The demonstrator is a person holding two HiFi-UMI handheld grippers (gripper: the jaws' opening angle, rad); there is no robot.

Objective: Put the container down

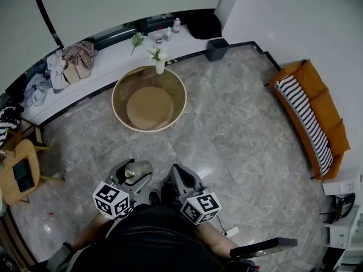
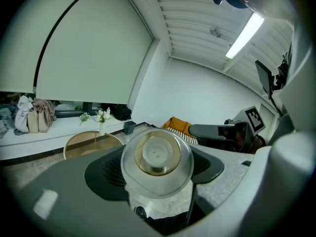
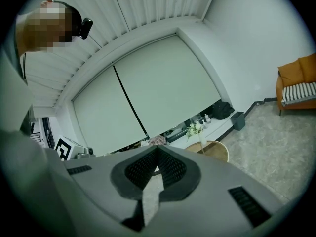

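A clear container [image 1: 140, 169] with a gold lid lies sideways between the jaws of my left gripper [image 1: 131, 177], which is shut on it. In the left gripper view the container [image 2: 157, 157] faces the camera lid first, and a dark pad [image 2: 104, 174] presses on each of its sides. My right gripper [image 1: 180, 178] is level beside the left one. Seen in the right gripper view, the right gripper [image 3: 157, 152] is shut, its tips meet and nothing is between them. Both grippers are held over the grey stone floor, close to the person's body.
A round gold-rimmed table [image 1: 116, 103] stands ahead, with a white vase of flowers [image 1: 159, 62] at its far edge. Behind it runs a low white ledge [image 1: 113, 55] with clothes and bottles. An orange sofa [image 1: 317, 118] is at the right, a wooden stool [image 1: 20, 171] at the left.
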